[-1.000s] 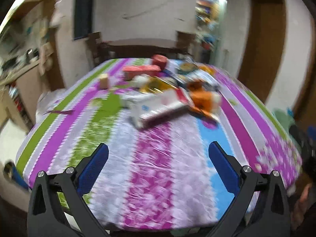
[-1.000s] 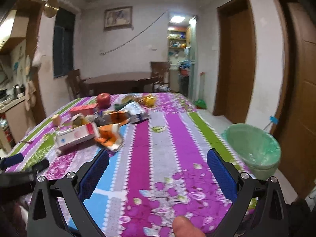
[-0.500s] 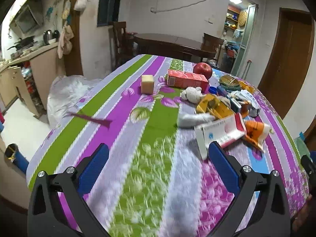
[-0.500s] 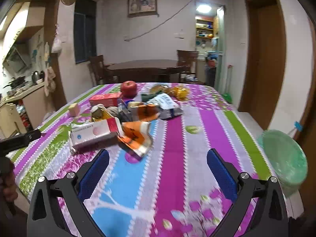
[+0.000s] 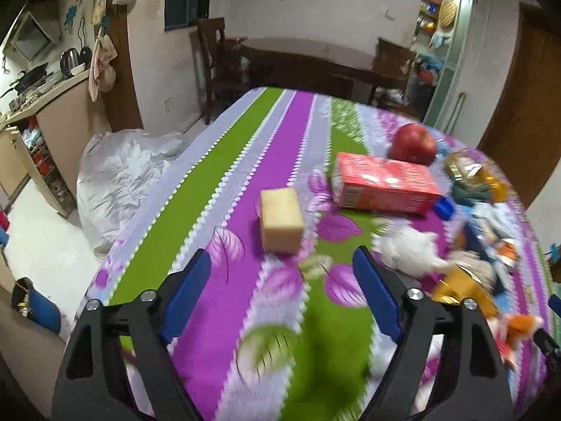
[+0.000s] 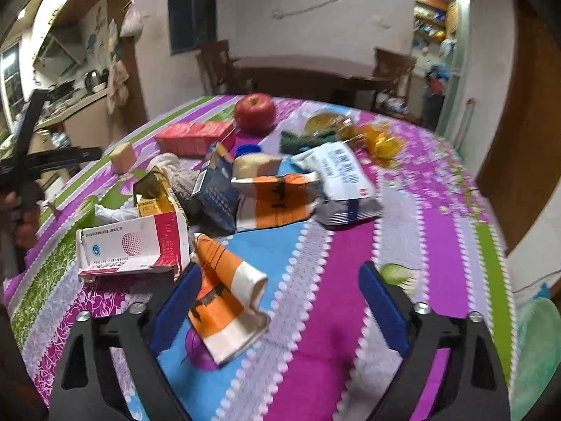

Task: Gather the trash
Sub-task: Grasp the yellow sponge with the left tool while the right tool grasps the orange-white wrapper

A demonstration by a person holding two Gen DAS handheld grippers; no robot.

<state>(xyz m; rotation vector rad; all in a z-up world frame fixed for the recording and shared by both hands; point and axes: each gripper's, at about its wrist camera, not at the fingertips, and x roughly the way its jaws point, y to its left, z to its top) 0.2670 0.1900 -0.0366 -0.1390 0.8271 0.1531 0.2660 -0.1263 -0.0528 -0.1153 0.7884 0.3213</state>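
Trash lies piled on a striped floral tablecloth [image 6: 350,245]. In the right wrist view, my open, empty right gripper [image 6: 277,298] hovers low over a crushed orange-and-white carton [image 6: 228,301]; its left finger is beside the carton. A white-and-red box [image 6: 133,245] lies to the left, with more wrappers [image 6: 336,172] behind. In the left wrist view, my open, empty left gripper [image 5: 280,291] is just short of a tan block [image 5: 280,219]. A red carton [image 5: 385,184] and white crumpled tissue [image 5: 410,249] lie to the right.
A red apple [image 6: 255,112] stands at the far side of the pile. A green-lined trash bin [image 6: 536,351] sits off the table's right edge. A white plastic bag [image 5: 119,172] lies on the floor at left. A dark dining table with chairs [image 5: 308,66] stands behind.
Both grippers have moved forward and lower toward the table. The left now faces the tan block closely; the right has closed in on the orange carton. Both stay open.
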